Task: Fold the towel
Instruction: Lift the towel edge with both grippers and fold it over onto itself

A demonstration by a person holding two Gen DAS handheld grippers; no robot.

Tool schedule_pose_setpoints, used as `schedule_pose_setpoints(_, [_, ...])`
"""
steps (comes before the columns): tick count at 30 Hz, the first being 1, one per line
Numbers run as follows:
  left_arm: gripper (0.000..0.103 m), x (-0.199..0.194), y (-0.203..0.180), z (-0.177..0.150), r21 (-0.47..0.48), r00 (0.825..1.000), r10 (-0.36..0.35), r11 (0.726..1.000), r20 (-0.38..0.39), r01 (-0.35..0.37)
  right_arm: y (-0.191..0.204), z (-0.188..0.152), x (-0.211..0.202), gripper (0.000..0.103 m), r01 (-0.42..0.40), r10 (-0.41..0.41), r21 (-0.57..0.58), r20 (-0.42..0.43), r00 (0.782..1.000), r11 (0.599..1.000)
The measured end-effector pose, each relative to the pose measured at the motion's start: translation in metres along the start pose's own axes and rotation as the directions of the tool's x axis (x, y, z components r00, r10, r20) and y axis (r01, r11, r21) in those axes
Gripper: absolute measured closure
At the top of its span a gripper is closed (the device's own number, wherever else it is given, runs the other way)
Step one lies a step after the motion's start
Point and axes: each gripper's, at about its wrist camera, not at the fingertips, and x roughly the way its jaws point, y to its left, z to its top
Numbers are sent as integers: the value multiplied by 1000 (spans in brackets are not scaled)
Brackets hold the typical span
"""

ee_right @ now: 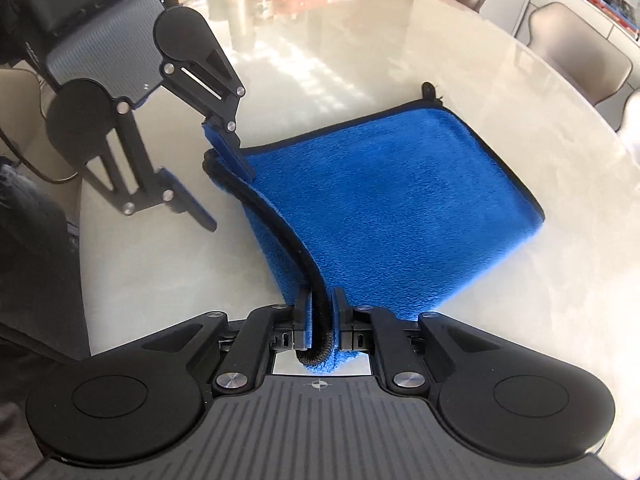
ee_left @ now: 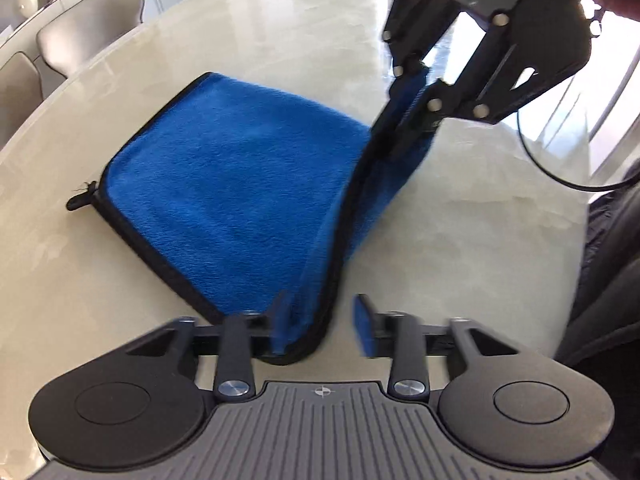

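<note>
On a pale marble table (ee_left: 248,28), a blue towel (ee_left: 240,168) lies mostly flat, one black-trimmed edge raised. Right gripper (ee_right: 320,320) is clamped tight on that edge's near corner, while left gripper (ee_left: 320,320) stands spread wide, one finger (ee_left: 280,320) against the cloth, nothing pinched

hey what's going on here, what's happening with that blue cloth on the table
A person with a handheld gripper in each hand is folding a blue towel on a pale table. The right gripper is shut on the towel's black-trimmed near edge and holds that corner lifted. The left gripper is open, its fingers either side of the other corner of the same edge, not pinching it. The rest of the towel lies flat, already doubled over. Jars and chairs sit at the table's far side.
</note>
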Motion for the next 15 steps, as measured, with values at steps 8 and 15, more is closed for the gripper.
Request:
schedule_pose_setpoints(8, [95, -11, 22, 12, -24, 999, -12, 1000, 29, 12, -7, 3, -9, 93, -2, 2, 7, 12, 1000, 1000])
schedule_pose_setpoints(15, [95, -22, 52, 38, -13, 998, 27, 1000, 52, -26, -35, 24, -24, 93, 52, -51, -17, 46, 998, 998])
